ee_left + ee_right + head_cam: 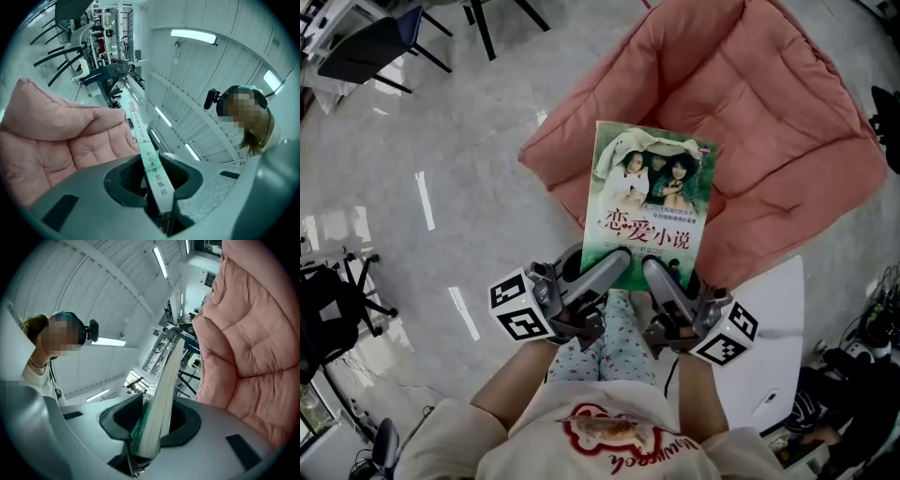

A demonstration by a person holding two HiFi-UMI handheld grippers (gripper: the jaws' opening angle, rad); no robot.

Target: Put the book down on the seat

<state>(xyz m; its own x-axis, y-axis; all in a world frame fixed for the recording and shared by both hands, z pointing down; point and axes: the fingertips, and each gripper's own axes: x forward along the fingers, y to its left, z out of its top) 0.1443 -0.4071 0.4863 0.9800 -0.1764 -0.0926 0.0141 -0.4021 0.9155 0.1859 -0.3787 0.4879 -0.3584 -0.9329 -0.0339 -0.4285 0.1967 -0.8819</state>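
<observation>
book (652, 192) over pink seat (787, 122), clamped by left tool (617, 264), right tool (658, 274)

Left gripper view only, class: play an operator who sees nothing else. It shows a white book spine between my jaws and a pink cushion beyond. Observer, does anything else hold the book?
Observer: Yes. The right gripper is shut on the book too, at its near edge, beside your left gripper.
Operator: Which way does the cover face?
Observer: Up, towards the head camera. It is the green front cover with red title print.
Operator: Where is the seat from above?
Observer: The pink seat cushion lies beyond and to the right. The book's far end overlaps its near corner in the head view, but I cannot tell whether they touch.
</observation>
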